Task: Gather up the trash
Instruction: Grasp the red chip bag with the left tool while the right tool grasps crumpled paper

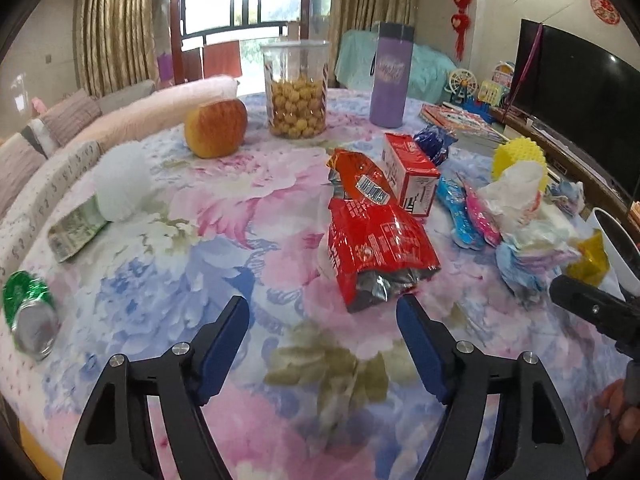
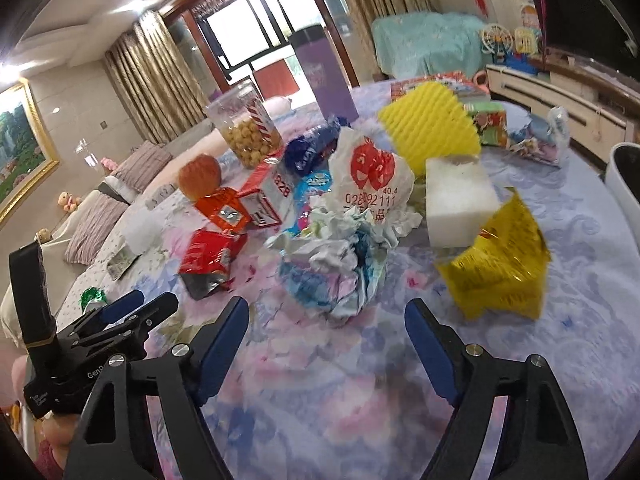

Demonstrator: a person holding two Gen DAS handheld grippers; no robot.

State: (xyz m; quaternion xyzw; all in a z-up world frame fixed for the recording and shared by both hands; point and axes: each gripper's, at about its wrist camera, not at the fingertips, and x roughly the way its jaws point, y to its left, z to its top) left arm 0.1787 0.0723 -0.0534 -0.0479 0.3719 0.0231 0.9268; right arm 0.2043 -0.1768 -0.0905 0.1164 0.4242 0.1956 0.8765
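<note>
Round table under a floral cloth (image 1: pixel 168 280), littered across its middle and right.

Left gripper (image 1: pixel 322 316): jaws apart, nothing between the pads, held over bare cloth. Just ahead of its right fingertip lies the torn open end of a red snack bag (image 1: pixel 380 248), close but not touching. Behind that, an orange wrapper (image 1: pixel 360 178) and a red-and-white carton (image 1: pixel 410 174) lean together. Open cloth runs from the jaws leftward to a green can (image 1: pixel 30 316) lying on its side near the table's left rim, with a folded green-printed packet (image 1: pixel 76 230) and a white fluffy ball (image 1: pixel 122 184) further along that edge. An apple (image 1: pixel 216 128), a clear jar of yellow balls (image 1: pixel 298 88) and a purple tumbler (image 1: pixel 390 76) stand toward the far side.

Right gripper (image 2: pixel 326 316): jaws likewise spread and empty, over bare cloth. Directly ahead sits a crumpled heap of white and blue paper (image 2: pixel 340 256), a printed white bag (image 2: pixel 372 176) behind it. To the right, a yellow foil bag (image 2: pixel 500 268) tilts against a white foam block (image 2: pixel 456 200); a yellow ridged sponge (image 2: pixel 432 124) behind. Clear cloth lies right of the foil bag, out to a white bin rim (image 2: pixel 624 176) at the table's right edge. The left gripper shows at lower left, well apart.
</note>
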